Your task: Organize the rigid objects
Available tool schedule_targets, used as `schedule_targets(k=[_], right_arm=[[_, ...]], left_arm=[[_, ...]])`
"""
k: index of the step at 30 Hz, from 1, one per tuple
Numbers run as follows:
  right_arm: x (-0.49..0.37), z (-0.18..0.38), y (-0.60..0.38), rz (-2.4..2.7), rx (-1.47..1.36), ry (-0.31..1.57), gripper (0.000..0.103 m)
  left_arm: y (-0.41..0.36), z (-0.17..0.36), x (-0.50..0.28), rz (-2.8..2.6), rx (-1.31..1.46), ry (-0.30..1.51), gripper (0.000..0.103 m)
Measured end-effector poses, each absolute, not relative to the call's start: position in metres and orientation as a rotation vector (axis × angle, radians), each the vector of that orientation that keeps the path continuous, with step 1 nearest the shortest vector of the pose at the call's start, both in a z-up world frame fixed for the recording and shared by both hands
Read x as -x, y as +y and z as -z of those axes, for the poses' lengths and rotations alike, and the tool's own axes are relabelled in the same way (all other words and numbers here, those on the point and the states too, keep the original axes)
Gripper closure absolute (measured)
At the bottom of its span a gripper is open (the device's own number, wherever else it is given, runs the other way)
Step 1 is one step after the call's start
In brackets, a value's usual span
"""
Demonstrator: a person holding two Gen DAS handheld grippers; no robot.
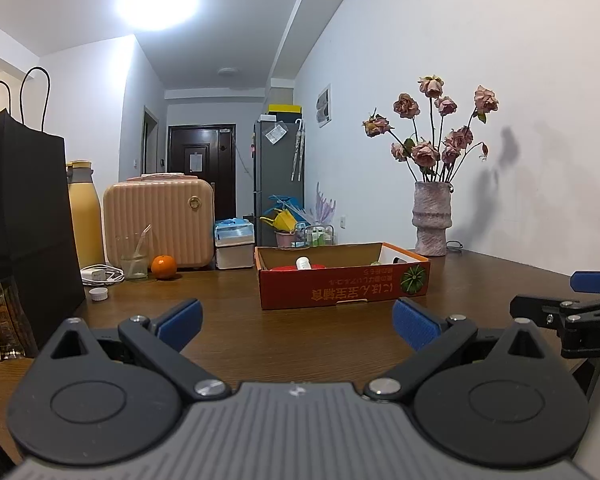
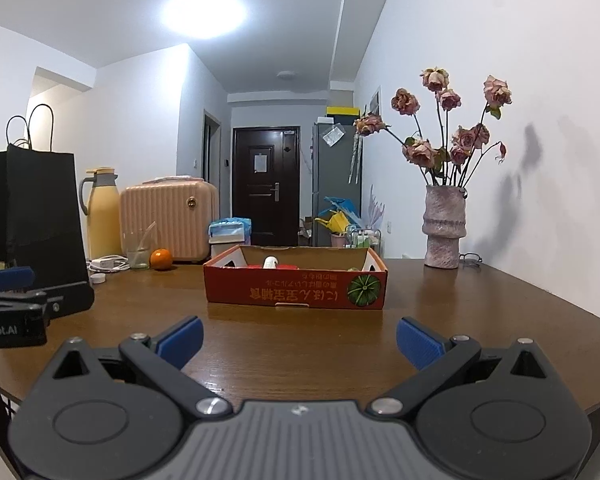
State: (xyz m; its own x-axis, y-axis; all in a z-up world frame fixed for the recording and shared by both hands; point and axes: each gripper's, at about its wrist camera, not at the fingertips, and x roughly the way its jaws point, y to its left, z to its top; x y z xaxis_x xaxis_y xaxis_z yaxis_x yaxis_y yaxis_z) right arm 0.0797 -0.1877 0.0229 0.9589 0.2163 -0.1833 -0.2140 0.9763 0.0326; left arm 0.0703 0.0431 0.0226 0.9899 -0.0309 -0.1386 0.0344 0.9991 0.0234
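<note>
A: Red cardboard box (image 2: 296,286) — shallow tray, printed lettering upside down, green squash picture on the near wall. Sits mid-desk (image 2: 480,312), well ahead of both tools.

B: Contents?

A: Partly hidden by the near wall. A white bottle (image 2: 271,262) pokes up, lying against something red (image 2: 256,267); a small greenish thing (image 1: 375,263) shows at the right end. Can't name the last two.

B: So some sorting looks done?

A: My reading, yes: a few rigid items already lie in the box. What's left is a guess. Loose on the desk at far left: an orange (image 1: 164,267), a white cap (image 1: 98,293), a white charger with cable (image 1: 100,274), a glass with a straw (image 1: 134,256).

B: Tools?

A: Left tool (image 1: 298,322) spread wide, blue pads well apart, nothing between them. Right tool (image 2: 299,338) the same: wide open, holding nothing. Both hover low over the near desk edge, side by side, pointed at the box.

B: Background clutter?

A: Black paper bag (image 1: 24,216), yellow flask (image 1: 85,216), pink case (image 1: 158,222) at left; vase of dried roses (image 2: 444,226) by the right wall. Probably not part of the job.

B: Stage, then?

A: Between picks, I'd judge; nothing in hand.
</note>
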Motion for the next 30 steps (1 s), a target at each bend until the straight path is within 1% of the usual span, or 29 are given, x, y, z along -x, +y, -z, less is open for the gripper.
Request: schedule_targets(k=[30], right_arm=[[-0.0788, -0.0203, -0.1883, -0.217, -0.052, 0.185, 0.000]], left_arm=[[0.0399, -0.0229, -0.0686, 0.053, -0.038, 0.134, 0.000]])
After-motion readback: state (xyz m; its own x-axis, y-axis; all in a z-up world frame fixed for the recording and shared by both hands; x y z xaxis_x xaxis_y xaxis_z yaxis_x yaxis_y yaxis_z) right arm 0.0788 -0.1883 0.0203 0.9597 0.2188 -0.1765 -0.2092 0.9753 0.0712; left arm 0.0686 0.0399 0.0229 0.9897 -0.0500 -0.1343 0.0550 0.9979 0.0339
